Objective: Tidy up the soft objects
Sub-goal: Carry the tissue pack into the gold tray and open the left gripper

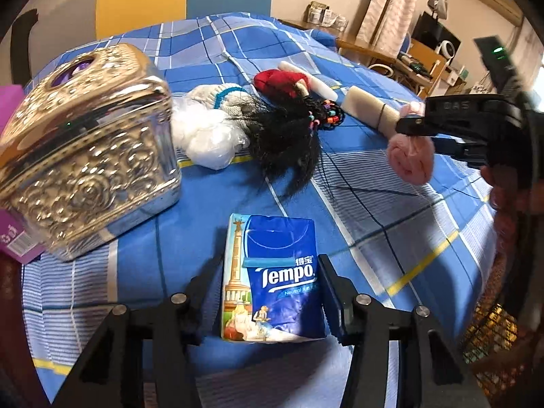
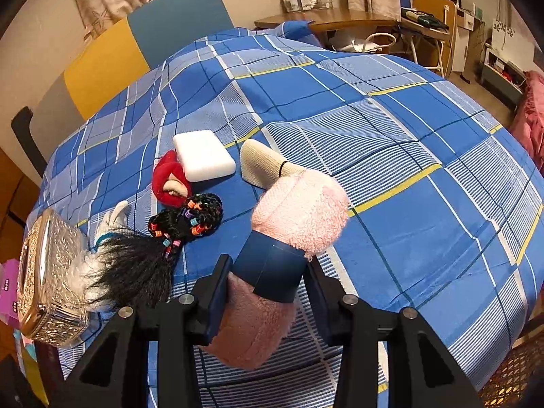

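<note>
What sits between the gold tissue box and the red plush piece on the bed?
In the left wrist view, between the gold tissue box and the red plush piece lie a white fluffy bundle, a white knit item with a teal band and part of a black wig.

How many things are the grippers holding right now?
2. The left gripper clamps a Tempo tissue pack; the right gripper clamps a pink plush roll with a blue band. Everything else lies on the bed.

A blue plaid bedspread (image 2: 391, 142) covered the bed. An ornate embossed gold metal box (image 1: 85, 166) stood on it, beside a purple cardboard carton (image 1: 12, 234). Behind, a wooden desk (image 2: 326, 20).
</note>
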The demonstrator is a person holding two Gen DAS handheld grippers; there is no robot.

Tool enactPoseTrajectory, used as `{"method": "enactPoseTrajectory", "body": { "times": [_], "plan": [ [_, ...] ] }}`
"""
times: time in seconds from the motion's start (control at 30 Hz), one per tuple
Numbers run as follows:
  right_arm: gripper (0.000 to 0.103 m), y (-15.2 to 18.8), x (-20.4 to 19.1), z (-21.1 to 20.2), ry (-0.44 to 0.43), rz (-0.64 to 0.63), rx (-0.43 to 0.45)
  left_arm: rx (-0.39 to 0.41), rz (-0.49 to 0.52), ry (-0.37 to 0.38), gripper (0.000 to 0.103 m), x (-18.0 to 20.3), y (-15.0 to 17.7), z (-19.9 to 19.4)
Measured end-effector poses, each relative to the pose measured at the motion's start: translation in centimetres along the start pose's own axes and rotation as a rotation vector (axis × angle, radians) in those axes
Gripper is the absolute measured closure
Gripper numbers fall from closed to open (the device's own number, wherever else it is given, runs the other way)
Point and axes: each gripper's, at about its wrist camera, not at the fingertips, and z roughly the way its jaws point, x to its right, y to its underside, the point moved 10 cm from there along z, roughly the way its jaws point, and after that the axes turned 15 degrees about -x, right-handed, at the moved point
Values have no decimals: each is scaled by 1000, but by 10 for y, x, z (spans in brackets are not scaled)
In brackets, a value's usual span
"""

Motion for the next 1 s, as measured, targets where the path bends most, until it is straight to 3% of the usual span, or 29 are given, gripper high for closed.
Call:
{"method": "enactPoseTrajectory", "body": {
  "times": [0.17,0.4,0.7,1.0],
  "plan": [
    [60,1,-5,-1,1,-23,7,25,-20,53,50,-10,14,-24],
    [60,5,-18,3,-24,-68,-4,108,-32,63,50,-35,31,-75],
    [60,6,-25,-1,-6,-104,19,180,-176,39,50,-117,50,-124],
    [60,2,-23,-7,-17,-88,44,234,-397,0,50,-228,53,-147]
  ]
}}
